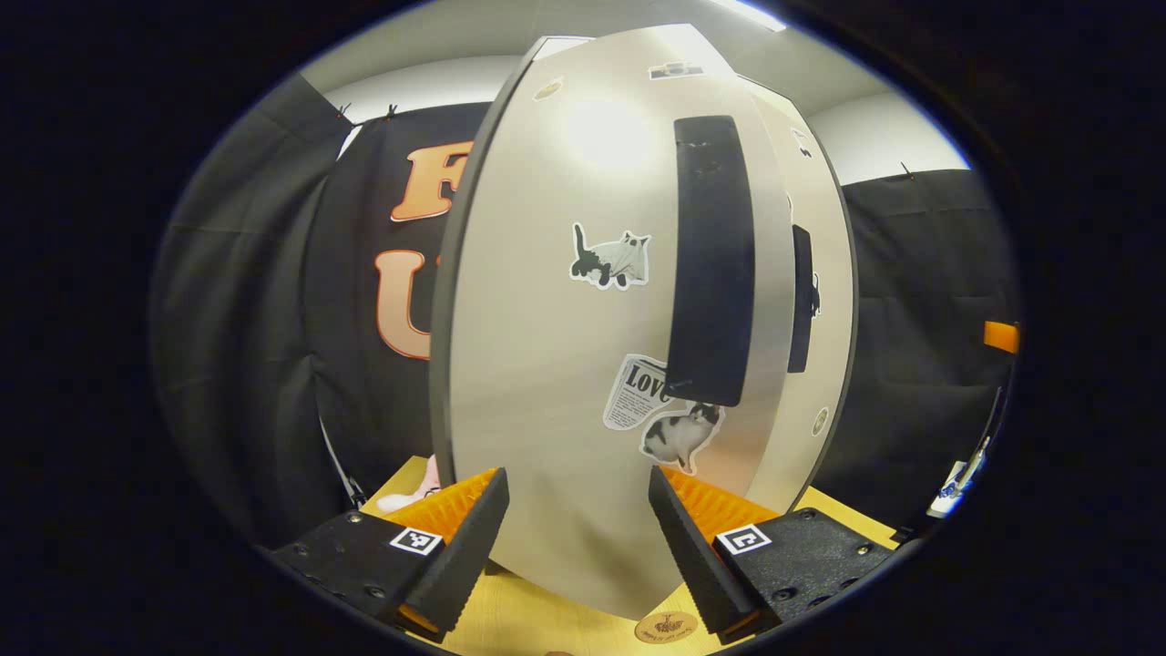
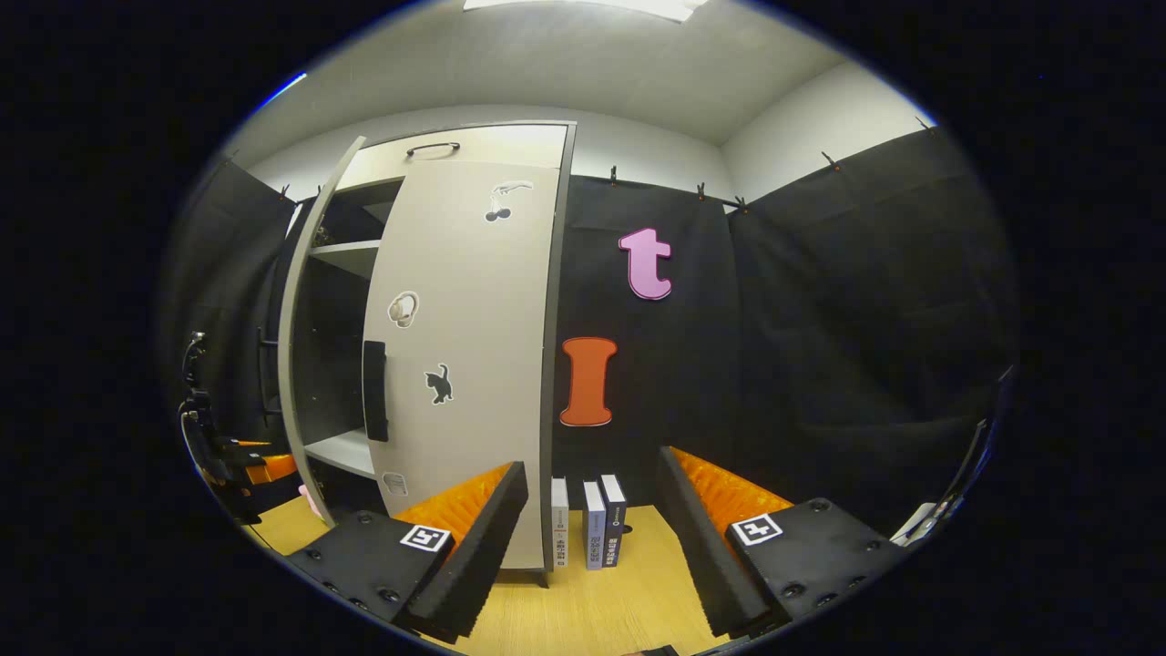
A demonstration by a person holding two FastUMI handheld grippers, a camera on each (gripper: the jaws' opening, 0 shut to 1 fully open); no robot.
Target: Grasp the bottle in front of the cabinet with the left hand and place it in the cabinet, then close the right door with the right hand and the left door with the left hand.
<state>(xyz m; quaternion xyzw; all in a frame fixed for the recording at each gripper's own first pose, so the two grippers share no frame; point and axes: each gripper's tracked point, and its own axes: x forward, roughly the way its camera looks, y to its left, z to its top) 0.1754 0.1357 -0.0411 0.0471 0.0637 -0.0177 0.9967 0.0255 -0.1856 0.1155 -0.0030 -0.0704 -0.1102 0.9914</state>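
The cabinet's pale left door [image 1: 547, 319] stands ajar right in front of my left gripper [image 1: 576, 483], which is open with its fingers close to the door's lower face. A long black handle [image 1: 712, 264] runs down the door beside cat stickers. Behind it lies the right door [image 1: 824, 273]. In the right gripper view the right door [image 2: 474, 346] sits against the cabinet front, its black handle [image 2: 374, 390] at mid height. The left door's edge [image 2: 305, 319] swings outward and dark shelves [image 2: 342, 451] show through the gap. My right gripper [image 2: 592, 465] hangs open, back from the cabinet.
Three upright books [image 2: 592, 524] stand on the wooden table [image 2: 583, 610] just right of the cabinet. A small round wooden disc [image 1: 667, 627] lies on the table near my left fingers. Something pink [image 1: 410, 497] lies at the cabinet's foot. The other gripper [image 2: 232, 456] shows at far left.
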